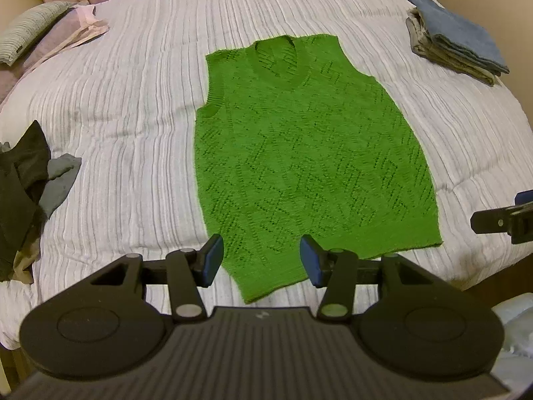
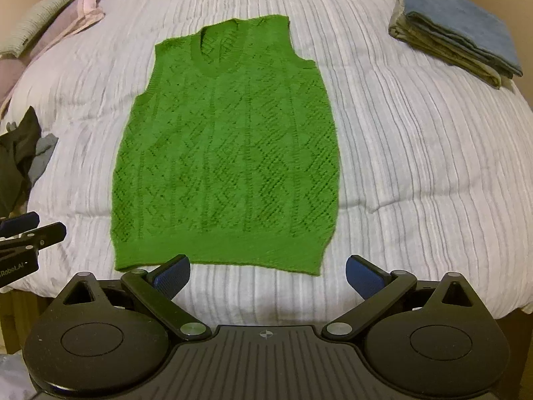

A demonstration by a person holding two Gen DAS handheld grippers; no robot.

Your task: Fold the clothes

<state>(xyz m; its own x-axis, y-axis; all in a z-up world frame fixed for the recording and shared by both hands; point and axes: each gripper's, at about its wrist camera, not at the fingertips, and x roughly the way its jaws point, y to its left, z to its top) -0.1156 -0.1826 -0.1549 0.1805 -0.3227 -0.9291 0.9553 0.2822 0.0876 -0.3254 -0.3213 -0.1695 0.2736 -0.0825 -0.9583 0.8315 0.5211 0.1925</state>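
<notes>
the green knit vest (image 2: pixel 226 146) lies spread flat, unfolded, mid-bed (image 2: pixel 399 166), hem nearest; left tongs (image 1: pixel 261 260) and right tongs (image 2: pixel 268 275) both gape empty by the hem; folding likely needs an edge pinched and carried across.

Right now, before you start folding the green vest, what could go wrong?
1. The green vest is a holey knit, so a fingertip of the right hand-held gripper or the left hand-held gripper might snag a loop.
2. The bedspread is soft and ridged; a pinch at the hem might catch it too.
3. Both hand-held grippers are open near the hem at the bed's edge, so a tug could drag the vest off.
</notes>
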